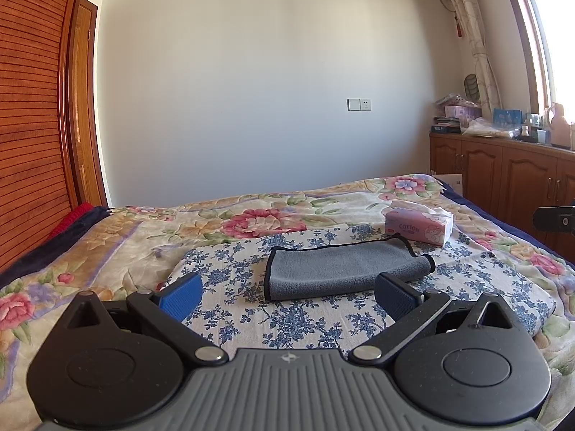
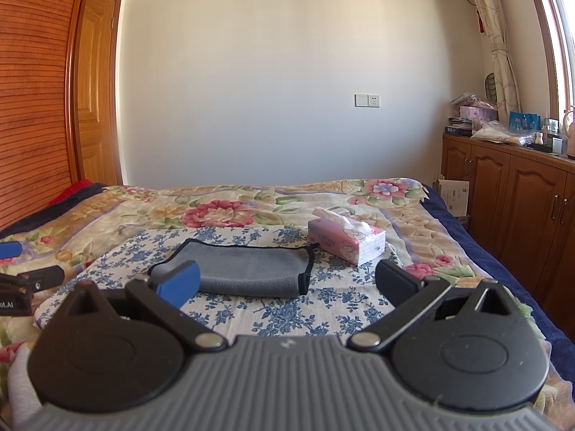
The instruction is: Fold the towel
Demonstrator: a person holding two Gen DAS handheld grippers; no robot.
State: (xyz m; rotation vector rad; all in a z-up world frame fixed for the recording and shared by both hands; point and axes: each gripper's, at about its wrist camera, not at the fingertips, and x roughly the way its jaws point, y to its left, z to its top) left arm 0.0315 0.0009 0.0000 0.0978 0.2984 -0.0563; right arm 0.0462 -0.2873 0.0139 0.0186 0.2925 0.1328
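A grey towel [image 1: 341, 269] with black edging lies folded in a long strip on a blue-flowered white cloth [image 1: 233, 280] on the bed. It also shows in the right wrist view [image 2: 248, 269]. My left gripper [image 1: 287, 296] is open and empty, just short of the towel's near edge. My right gripper [image 2: 287, 283] is open and empty, near the towel's near edge, its left finger [image 2: 179, 283] in front of the towel's left end. The left gripper shows at the left edge of the right wrist view [image 2: 21, 280].
A pink tissue box [image 1: 418, 225] stands beyond the towel's right end, also in the right wrist view [image 2: 346, 239]. The bed carries a floral bedspread [image 1: 251, 219]. A wooden wardrobe [image 1: 32, 125] is at the left, wooden cabinets [image 1: 503, 176] with clutter at the right.
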